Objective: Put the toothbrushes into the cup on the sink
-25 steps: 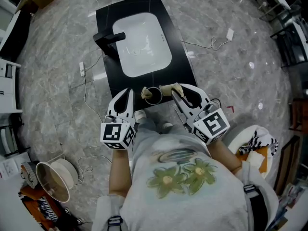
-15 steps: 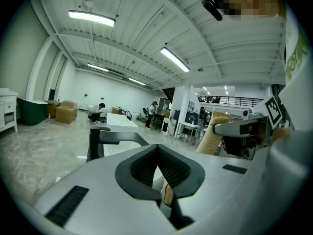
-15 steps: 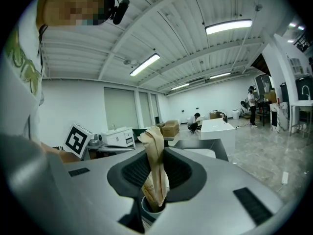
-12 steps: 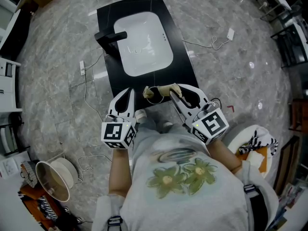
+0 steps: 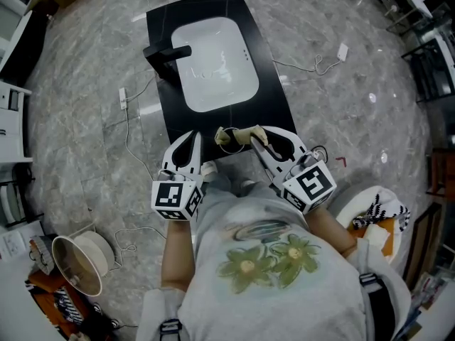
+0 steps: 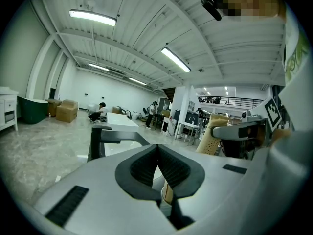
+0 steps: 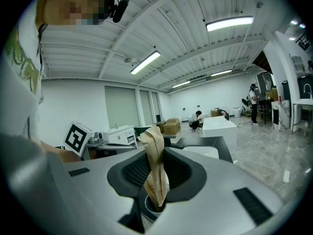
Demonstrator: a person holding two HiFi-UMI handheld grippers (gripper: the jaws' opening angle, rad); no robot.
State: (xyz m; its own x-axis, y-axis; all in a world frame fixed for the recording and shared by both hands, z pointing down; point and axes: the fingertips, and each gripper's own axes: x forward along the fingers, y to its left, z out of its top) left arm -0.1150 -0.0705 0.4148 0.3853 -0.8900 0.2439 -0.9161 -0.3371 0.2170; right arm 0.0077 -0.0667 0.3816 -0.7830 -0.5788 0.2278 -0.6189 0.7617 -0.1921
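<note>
A black sink counter (image 5: 270, 94) carries a white basin and, at its near edge, a cup (image 5: 229, 146). My right gripper (image 5: 257, 138) is shut on a toothbrush in a tan paper wrapper (image 5: 243, 133). In the right gripper view the wrapped toothbrush (image 7: 154, 165) stands between the pads of the right gripper (image 7: 156, 173), its lower end inside the cup (image 7: 149, 208). My left gripper (image 5: 194, 141) is shut and empty just left of the cup. In the left gripper view the left gripper (image 6: 157, 164) is pressed closed above the cup (image 6: 166, 202).
A black faucet (image 5: 165, 54) stands at the basin's left side. Cables and a power strip (image 5: 121, 99) lie on the marble floor to the left of the counter. A round basket (image 5: 77, 263) stands at the lower left.
The right gripper with the wrapped toothbrush has edged slightly toward the cup. The left gripper has stayed put.
</note>
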